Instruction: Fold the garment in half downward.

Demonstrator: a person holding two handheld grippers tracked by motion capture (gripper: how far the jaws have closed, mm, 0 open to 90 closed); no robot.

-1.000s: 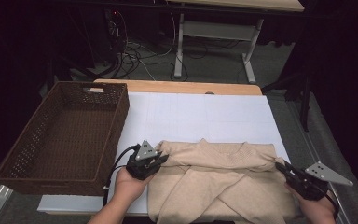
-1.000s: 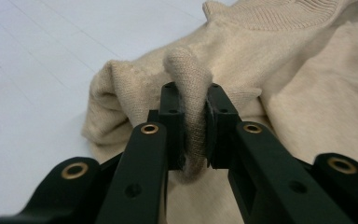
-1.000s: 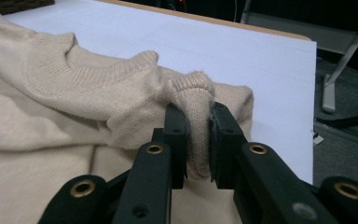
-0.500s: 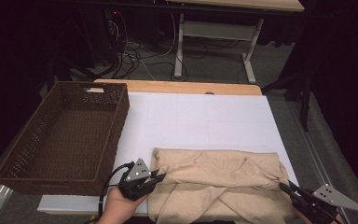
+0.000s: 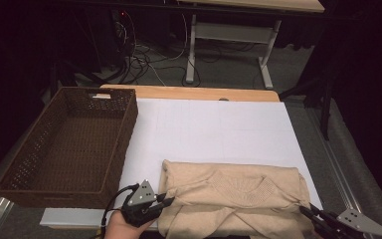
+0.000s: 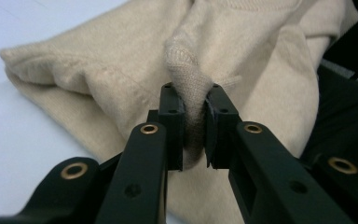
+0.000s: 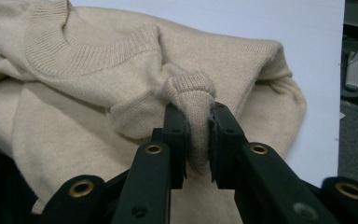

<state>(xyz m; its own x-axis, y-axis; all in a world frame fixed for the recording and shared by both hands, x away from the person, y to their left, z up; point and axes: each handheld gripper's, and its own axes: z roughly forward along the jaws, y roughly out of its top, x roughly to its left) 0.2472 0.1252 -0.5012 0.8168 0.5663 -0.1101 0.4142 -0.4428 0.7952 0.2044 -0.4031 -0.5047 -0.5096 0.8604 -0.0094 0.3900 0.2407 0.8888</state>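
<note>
**Sweater pinched at both ends near the worktop's front edge**

Sweater, beige and knitted, lies partly folded on the white worktop, close to the front edge on the person's side, with its lower part running off the bottom of the high view. A brown wicker basket stands to its left, just beside it but apart.

The left hand-held gripper has its jaws nearly closed on a bunched fold of knit at the sweater's left edge; its own view shows the fabric squeezed between the two black pads. The right hand-held gripper is likewise almost shut, clamping a ribbed cuff-like roll of cloth at the right edge, and in the high view it sits at the lower right corner.

Judging from how things lie, the work in hand looks like folding or drawing the sweater toward the person. Several things could go wrong. Each grip holds only a small bunch of soft knit, so a sharp pull could let the cloth slide out of one pair of jaws. If one hand moves ahead of the other, the fold would skew and the layers would wrinkle. Pulling further toward the front edge risks the garment slipping off the worktop.
</note>
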